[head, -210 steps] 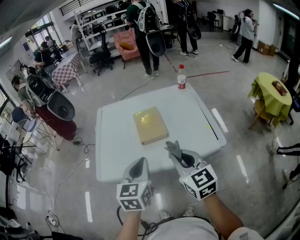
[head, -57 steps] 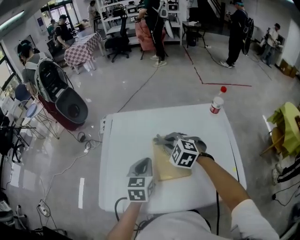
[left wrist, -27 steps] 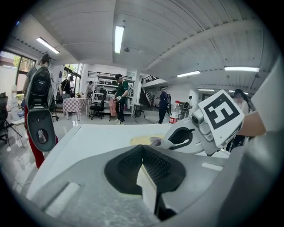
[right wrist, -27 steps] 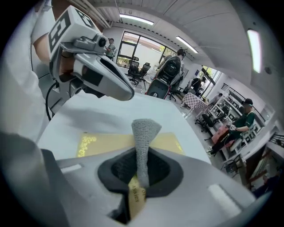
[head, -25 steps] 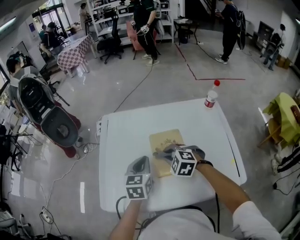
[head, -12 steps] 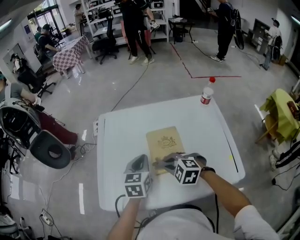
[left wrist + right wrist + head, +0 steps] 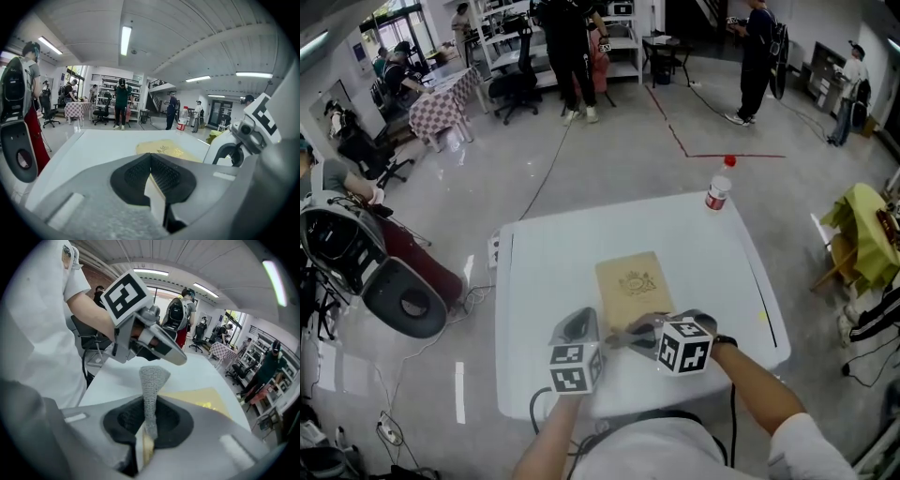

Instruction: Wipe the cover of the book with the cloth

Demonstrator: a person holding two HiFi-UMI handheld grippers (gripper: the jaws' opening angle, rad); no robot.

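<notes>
At near edge of book point(image 7: 633, 281), prob., rt gripper point(image 7: 147, 423) pinches cloth point(image 7: 152, 379).

**Two grippers held low, tips near each other**

The left gripper point(image 7: 579, 324) points forward, its jaws pressed together with nothing between them. The right gripper point(image 7: 630, 335) points to the left, with its tip near the left one, and its jaws are closed on a grey cloth point(image 7: 151, 390). Both forearms are bare; the right arm point(image 7: 748, 386) comes out of a white sleeve point(image 7: 802, 448).
</notes>
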